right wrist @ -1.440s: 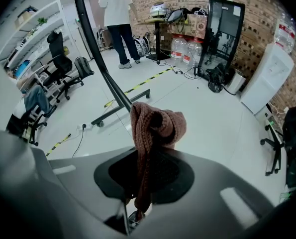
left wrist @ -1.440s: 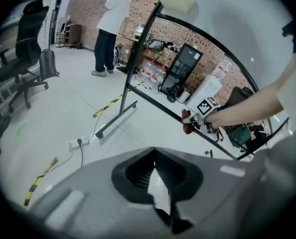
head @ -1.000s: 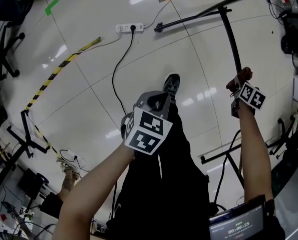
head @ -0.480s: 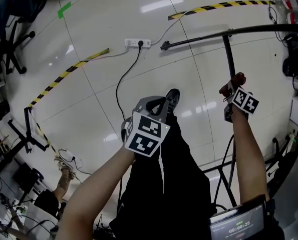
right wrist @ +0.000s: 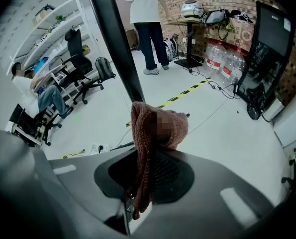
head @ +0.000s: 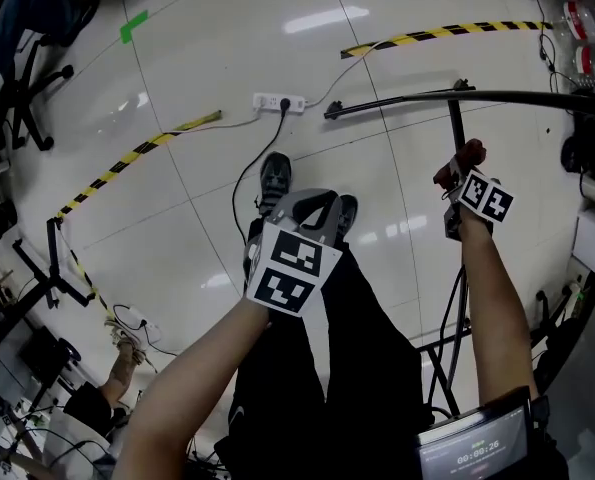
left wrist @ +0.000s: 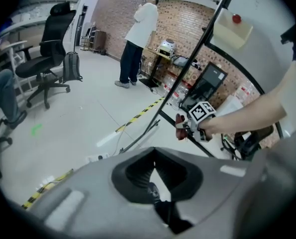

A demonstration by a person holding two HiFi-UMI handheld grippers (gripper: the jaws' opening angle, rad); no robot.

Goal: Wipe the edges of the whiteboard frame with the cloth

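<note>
Lab: office chairs [left wrist: 52, 54], striped floor tape [head: 437, 34]

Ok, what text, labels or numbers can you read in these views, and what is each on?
"00:00:26": digits on the small dark screen at the head view's bottom edge, only just legible; the line above them is too small to read.
Black-and-white square markers on the cubes: patterns, no words.
Clear water bottles: labels too blurred to read.

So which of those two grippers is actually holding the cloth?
The right gripper: a reddish-brown knitted cloth is pinched between its jaws. The left gripper is shut with nothing in it.
</note>
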